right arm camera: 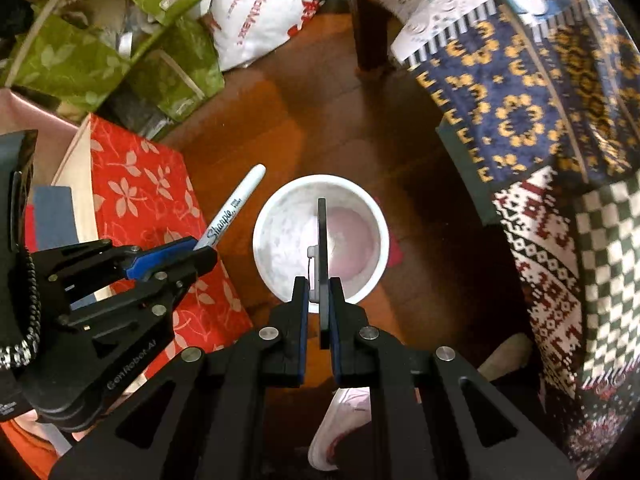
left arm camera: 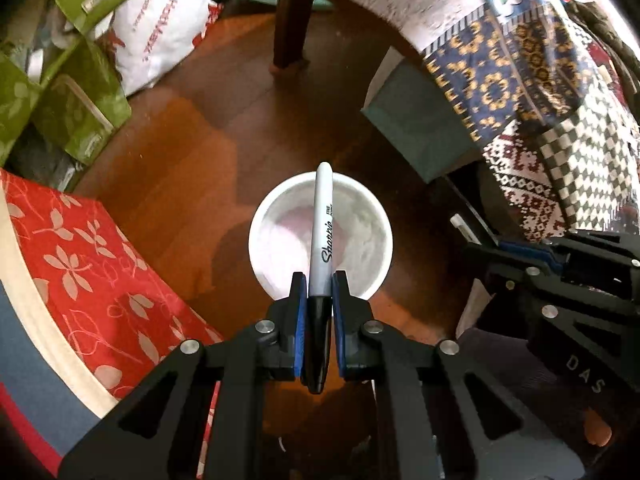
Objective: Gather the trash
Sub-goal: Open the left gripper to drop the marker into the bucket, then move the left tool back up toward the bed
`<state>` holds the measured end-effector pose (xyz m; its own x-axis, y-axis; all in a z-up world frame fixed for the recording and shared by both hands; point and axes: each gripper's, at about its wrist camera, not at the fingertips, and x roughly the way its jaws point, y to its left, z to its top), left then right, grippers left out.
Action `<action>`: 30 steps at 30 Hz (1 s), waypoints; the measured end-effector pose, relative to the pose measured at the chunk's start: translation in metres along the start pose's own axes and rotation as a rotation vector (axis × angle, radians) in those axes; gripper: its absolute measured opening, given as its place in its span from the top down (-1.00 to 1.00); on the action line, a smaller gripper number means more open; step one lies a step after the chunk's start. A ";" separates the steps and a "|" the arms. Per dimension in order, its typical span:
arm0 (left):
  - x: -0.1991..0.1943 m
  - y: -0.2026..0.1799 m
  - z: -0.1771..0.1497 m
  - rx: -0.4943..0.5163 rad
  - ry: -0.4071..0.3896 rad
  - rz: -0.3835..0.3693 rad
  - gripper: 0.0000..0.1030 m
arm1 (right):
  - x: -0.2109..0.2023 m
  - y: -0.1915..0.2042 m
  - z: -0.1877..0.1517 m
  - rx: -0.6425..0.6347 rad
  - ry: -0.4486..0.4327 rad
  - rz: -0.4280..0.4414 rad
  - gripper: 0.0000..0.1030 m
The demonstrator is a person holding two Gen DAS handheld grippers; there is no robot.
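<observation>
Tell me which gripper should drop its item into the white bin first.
Probably the right gripper: its thin dark flat item hangs over the white bin. In that view, the left gripper holds its marker beside the rim.

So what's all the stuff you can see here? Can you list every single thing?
marker: one, grey with black cap, clamped in the left gripper above the bin
flat dark item: one, thin, edge-on, clamped in the right gripper above the bin; what it is can't be told
bin: one, white, round, on the floor straight below
floor: brown wood
red leaf-print fabric: one, left of the bin
green leaf-print bags: several, far left
white plastic bag: one, red lettering, beside the green bags
patterned blanket: one, blue, yellow, red, right side
left gripper: black, blue pads
right gripper: black, blue pads
</observation>
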<state>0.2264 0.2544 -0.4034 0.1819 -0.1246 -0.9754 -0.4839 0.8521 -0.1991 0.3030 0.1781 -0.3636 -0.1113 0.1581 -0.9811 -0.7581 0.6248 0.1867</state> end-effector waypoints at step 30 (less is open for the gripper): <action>-0.067 0.004 0.002 -0.041 -0.159 0.041 0.36 | -0.054 -0.008 -0.007 -0.061 -0.132 -0.071 0.26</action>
<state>0.2144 0.2668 -0.3390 0.2926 -0.0054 -0.9562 -0.5274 0.8332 -0.1661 0.3109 0.1594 -0.3129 0.0265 0.2173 -0.9757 -0.7990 0.5912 0.1100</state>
